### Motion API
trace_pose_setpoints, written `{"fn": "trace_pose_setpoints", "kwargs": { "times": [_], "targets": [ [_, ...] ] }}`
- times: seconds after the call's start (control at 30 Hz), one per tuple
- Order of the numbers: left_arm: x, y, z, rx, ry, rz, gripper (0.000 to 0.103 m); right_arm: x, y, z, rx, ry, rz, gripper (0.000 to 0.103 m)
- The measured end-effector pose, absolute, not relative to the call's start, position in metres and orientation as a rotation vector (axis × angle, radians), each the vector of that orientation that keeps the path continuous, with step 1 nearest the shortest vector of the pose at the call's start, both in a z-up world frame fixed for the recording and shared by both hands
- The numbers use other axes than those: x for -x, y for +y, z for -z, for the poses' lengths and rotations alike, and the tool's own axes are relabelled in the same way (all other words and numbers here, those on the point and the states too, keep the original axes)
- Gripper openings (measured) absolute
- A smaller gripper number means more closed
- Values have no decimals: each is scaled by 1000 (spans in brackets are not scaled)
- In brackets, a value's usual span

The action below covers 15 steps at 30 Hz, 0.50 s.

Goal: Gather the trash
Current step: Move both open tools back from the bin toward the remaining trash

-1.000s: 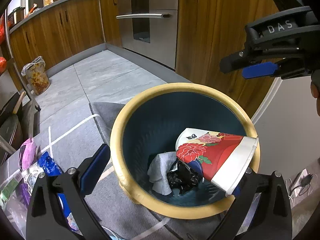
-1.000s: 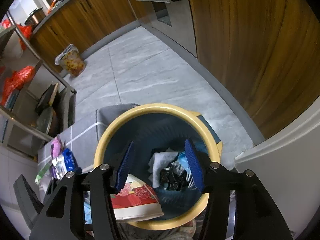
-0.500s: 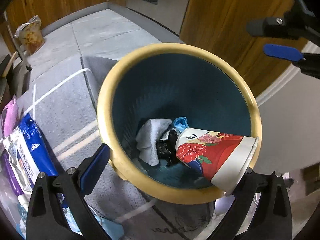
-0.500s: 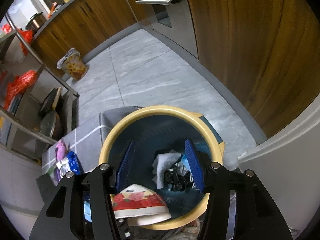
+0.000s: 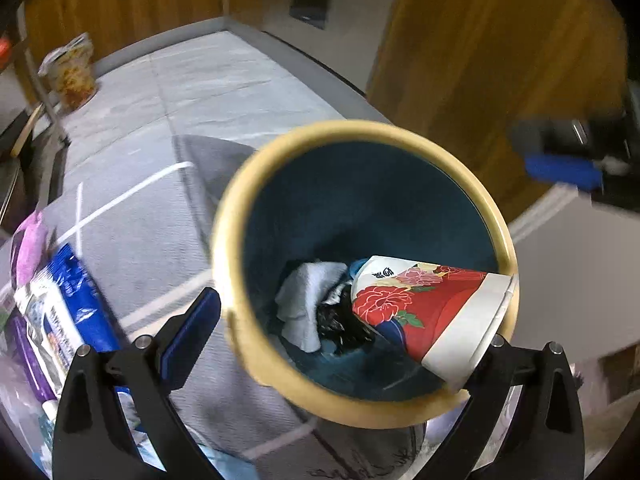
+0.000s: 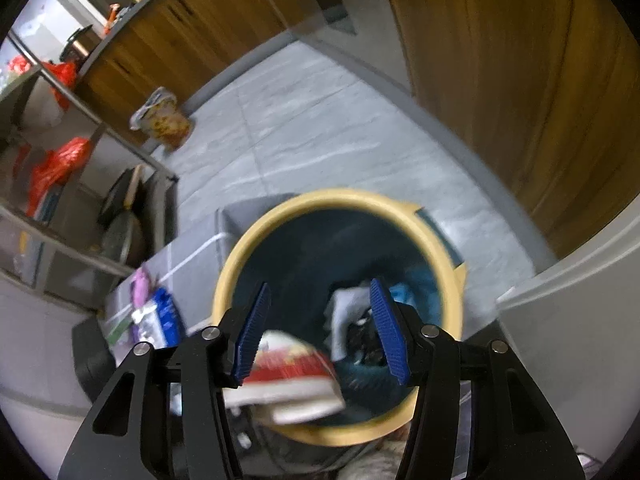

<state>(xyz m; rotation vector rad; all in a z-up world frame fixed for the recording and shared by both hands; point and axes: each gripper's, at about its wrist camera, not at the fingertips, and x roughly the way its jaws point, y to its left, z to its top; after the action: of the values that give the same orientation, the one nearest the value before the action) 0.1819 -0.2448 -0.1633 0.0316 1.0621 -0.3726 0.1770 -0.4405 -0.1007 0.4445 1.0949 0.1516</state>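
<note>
A round bin with a yellow rim [image 5: 234, 264] and dark blue inside stands on a grey mat; white tissue [image 5: 308, 304] and a black crumpled wrapper [image 5: 340, 322] lie at its bottom. A red floral paper cup [image 5: 424, 312] hangs over the bin with its mouth against the right finger of my left gripper [image 5: 344, 340]. The left pad stands well clear of the cup, so the jaws are wide apart. My right gripper [image 6: 320, 336] hovers over the bin [image 6: 226, 280]; its jaws are closing with nothing between them. The cup [image 6: 288, 364] shows blurred below it.
Snack packets [image 5: 60, 312] lie on the mat left of the bin. A plastic bag [image 5: 72, 72] stands on the tiled floor by wooden cabinets. A metal shelf rack [image 6: 80, 184] is at the left, a white panel [image 5: 580, 280] close on the right.
My left gripper rolled and shifted over the bin, and the cup stayed at its right finger. The right gripper's jaws have narrowed a little; it kept its place above the bin.
</note>
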Motion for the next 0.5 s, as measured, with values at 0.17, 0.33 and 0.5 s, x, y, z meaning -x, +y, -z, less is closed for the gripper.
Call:
{"fn": "trace_pose_setpoints", "kwargs": {
  "times": [0.17,0.33,0.5],
  "targets": [
    [-191,-213,162,110,1072,318,97,-174,-417,101,-404,1134,-341,32],
    [-195,-202,158,202,1077,343,97,-170,-400,98,-365,1138,-451,21],
    [-196,-196,157,282,1084,391,97,-168,-397,100,-330,1151,-465,14]
  ]
}}
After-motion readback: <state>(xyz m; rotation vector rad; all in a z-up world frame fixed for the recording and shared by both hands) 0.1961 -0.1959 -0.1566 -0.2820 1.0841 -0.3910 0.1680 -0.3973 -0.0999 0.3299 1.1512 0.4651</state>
